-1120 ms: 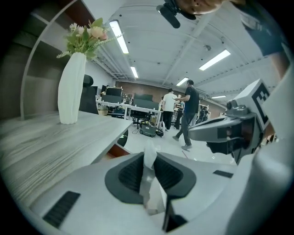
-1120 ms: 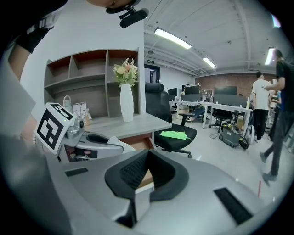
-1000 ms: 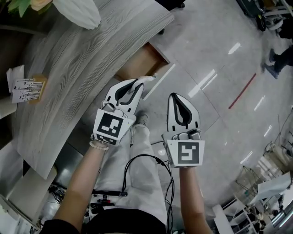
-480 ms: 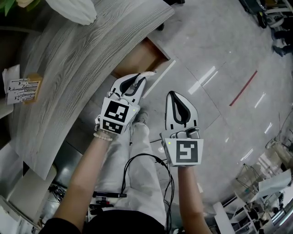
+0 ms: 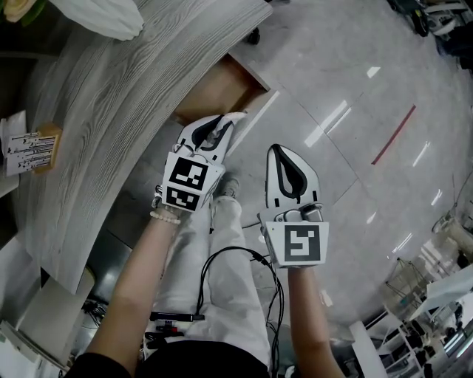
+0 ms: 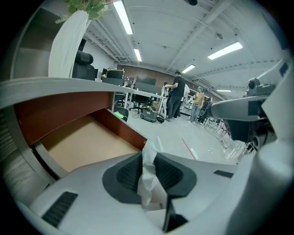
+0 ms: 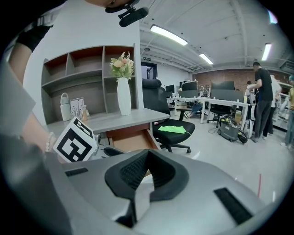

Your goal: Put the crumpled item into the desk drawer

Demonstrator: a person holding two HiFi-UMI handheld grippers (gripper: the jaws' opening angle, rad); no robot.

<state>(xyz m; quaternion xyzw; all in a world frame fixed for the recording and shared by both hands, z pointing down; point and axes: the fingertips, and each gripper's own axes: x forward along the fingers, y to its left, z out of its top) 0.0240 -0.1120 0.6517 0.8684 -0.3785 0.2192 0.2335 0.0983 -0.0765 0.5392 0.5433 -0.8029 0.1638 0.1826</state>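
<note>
A crumpled white tissue stands pinched between the dark pads of my left gripper. Its jaws are opening, with the tissue still held between them. In the head view the left gripper reaches to the front edge of the open desk drawer, whose bare brown bottom shows empty just ahead of the jaws. My right gripper hangs over the floor to the right of the drawer, shut with nothing in it; its pads meet at the tip.
The grey wood-grain desk carries a white vase and a small printed box. An office chair with a green seat stands beyond the drawer. A black cable hangs by the person's legs. People stand far back.
My left gripper has moved forward with the tissue, up to the open drawer's edge. The right gripper has hardly shifted.
</note>
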